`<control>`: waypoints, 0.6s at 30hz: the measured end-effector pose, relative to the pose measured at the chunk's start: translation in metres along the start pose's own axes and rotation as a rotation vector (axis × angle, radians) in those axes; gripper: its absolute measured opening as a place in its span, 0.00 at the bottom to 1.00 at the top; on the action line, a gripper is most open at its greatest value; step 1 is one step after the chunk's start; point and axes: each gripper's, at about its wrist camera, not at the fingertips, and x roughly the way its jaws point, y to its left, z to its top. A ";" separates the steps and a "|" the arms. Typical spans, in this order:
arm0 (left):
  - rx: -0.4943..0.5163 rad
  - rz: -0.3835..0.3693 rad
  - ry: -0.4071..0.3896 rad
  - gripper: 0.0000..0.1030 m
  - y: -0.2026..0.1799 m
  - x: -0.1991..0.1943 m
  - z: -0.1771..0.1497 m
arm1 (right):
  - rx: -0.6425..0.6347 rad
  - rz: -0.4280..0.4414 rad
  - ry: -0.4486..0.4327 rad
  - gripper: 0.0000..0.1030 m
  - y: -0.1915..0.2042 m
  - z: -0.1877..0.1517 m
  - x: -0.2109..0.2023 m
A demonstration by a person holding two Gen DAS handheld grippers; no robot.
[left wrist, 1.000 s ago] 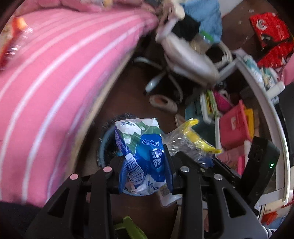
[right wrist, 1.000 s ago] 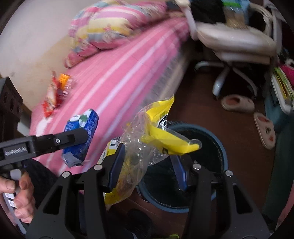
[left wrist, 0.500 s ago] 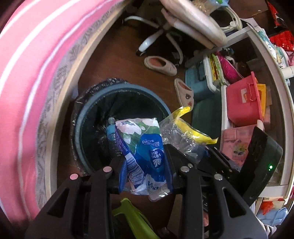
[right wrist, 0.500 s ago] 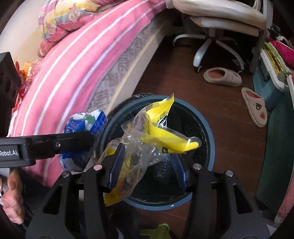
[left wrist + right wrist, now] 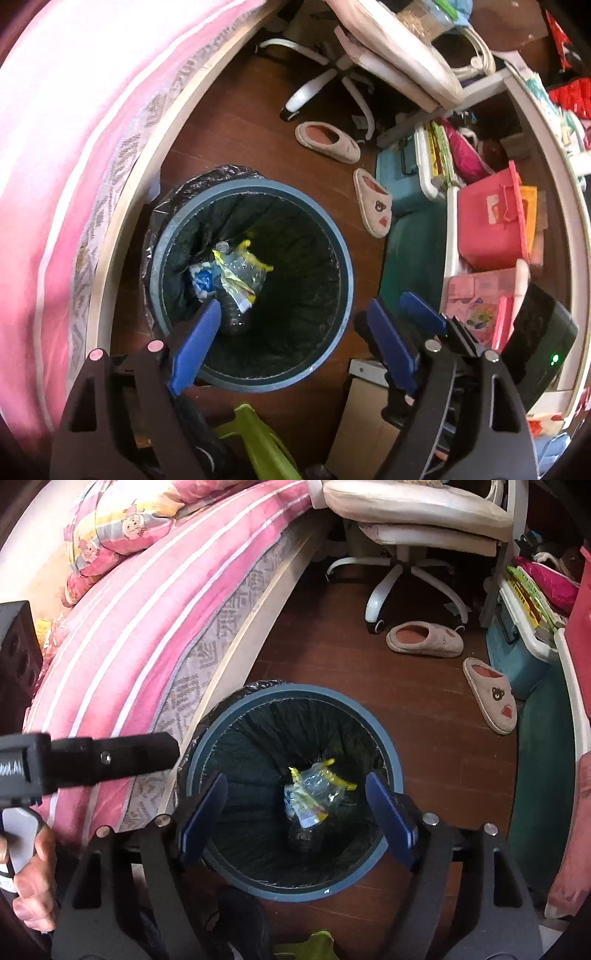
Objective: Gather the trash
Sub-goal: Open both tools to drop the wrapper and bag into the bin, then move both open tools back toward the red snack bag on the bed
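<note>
Left wrist view. The left tongs [image 5: 295, 332] stand released, blue pads wide apart and nothing between them, above the round blue plastic bin lined with a black crinkled bag [image 5: 343, 266] at frame centre. At the bottom of the liner, left of centre, lie the crumpled blue-and-white glossy wrapper [image 5: 201, 282] and the clear crinkly film bag with yellow print [image 5: 243, 271], touching each other. Judgement: the drop step is complete for these 2 items. Beside the bin at left runs the pink striped fabric bed [image 5: 74, 147]; 2 soft beige slippers [image 5: 327, 142] rest on the dark brown wooden floor [image 5: 240, 129] at upper centre.

Right wrist view. The right tongs [image 5: 295, 805] are likewise released and empty over the same bin, with the film bag visible low in the liner. At far left of the frame, small orange-red shiny packets [image 5: 50, 635] lie on the bed. Judgement: the next move calls for turning toward these, a pinch on thin, slippery foil that will crumple readily.
</note>
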 end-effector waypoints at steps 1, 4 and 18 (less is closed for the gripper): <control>-0.009 -0.002 -0.008 0.78 0.002 -0.003 -0.001 | -0.005 0.002 -0.004 0.75 0.002 -0.001 -0.003; -0.028 0.002 -0.038 0.78 0.008 -0.016 -0.005 | -0.016 0.012 -0.022 0.75 0.009 -0.002 -0.013; -0.153 -0.058 -0.238 0.79 0.040 -0.099 -0.037 | -0.113 0.081 -0.119 0.77 0.067 -0.001 -0.074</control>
